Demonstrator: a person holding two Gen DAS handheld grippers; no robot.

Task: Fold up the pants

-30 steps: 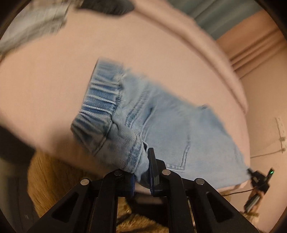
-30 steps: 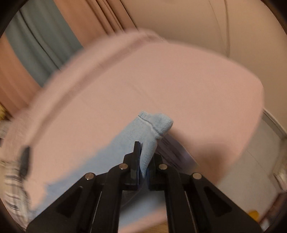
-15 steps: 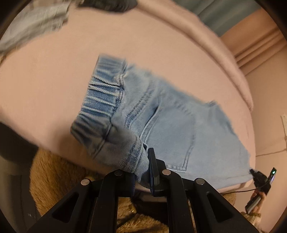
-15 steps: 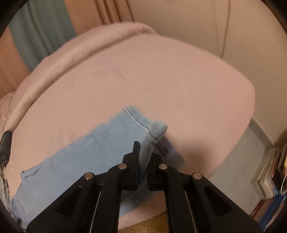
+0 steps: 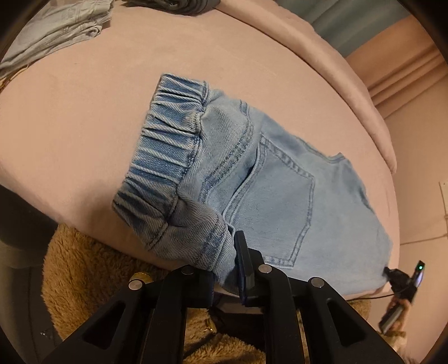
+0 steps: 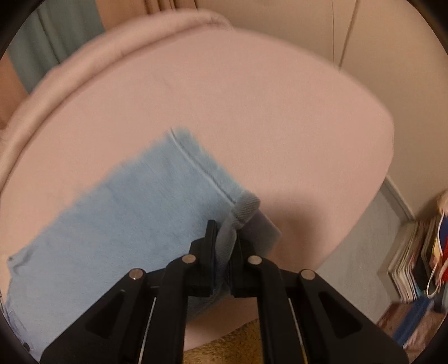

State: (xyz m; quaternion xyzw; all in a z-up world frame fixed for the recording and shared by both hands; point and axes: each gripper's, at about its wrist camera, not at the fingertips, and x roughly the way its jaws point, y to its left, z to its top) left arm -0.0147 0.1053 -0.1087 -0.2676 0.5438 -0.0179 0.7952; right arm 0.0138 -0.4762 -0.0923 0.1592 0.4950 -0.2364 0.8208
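Light blue denim pants (image 5: 280,196) lie back pocket up on a pink cushioned bed (image 5: 84,112), folded lengthwise. My left gripper (image 5: 225,257) is at the near edge. Its jaws are opening, but the bunched waistband corner (image 5: 196,240) still sits pinched between them. In the right wrist view the leg (image 6: 126,210) stretches away to the left on the bed (image 6: 252,112). My right gripper (image 6: 225,238) is shut on the near hem corner (image 6: 246,207), which stands up a little off the bed.
Grey-green clothes (image 5: 56,28) and a dark garment (image 5: 173,4) lie at the bed's far end. A fluffy brown rug (image 5: 84,266) covers the floor below the near edge. Books (image 6: 414,266) stand by the wall at the right.
The right gripper has sunk toward the bed with the hem, and the leg now lies flatter. The left gripper has stayed in place, its jaws slightly wider.
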